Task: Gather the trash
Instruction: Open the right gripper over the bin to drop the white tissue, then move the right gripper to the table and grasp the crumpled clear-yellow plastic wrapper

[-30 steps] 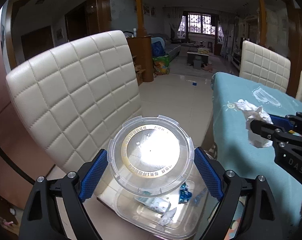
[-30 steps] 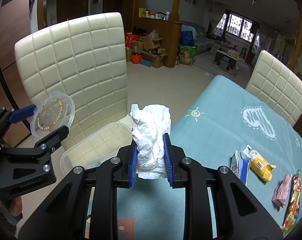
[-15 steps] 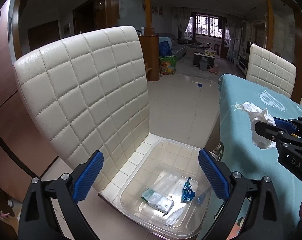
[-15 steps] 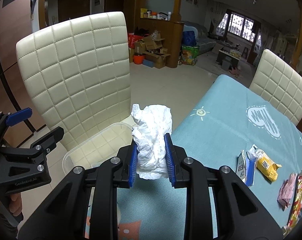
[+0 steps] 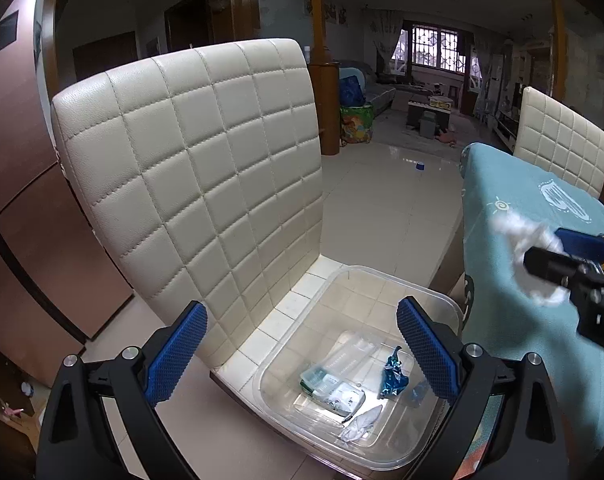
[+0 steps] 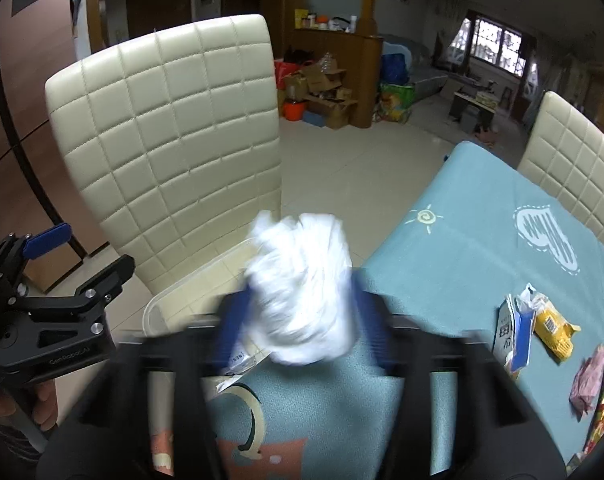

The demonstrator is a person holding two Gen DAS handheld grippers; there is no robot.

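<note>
A clear plastic bin (image 5: 386, 292) sits on the cream chair's seat and holds several bits of trash, among them a blue wrapper (image 5: 392, 374). My left gripper (image 5: 302, 354) hangs open and empty above the bin. My right gripper (image 6: 299, 320) holds a crumpled white tissue (image 6: 302, 288) over the table's near corner, right of the bin; the view is blurred and the pads look spread a little beside the tissue. The tissue also shows in the left wrist view (image 5: 530, 252). Wrappers lie on the table at right: a blue and white one (image 6: 512, 330), a yellow one (image 6: 554, 330), a pink one (image 6: 588, 380).
The cream quilted chair back (image 5: 193, 184) rises behind the bin. The table with the teal cloth (image 6: 482, 240) lies to the right, with a second cream chair (image 6: 574, 168) behind it. Tiled floor opens beyond.
The round clear lid that my left gripper held one second ago is gone from it and the gripper is open. My right gripper has moved, blurred, and its pads look wider around the tissue.
</note>
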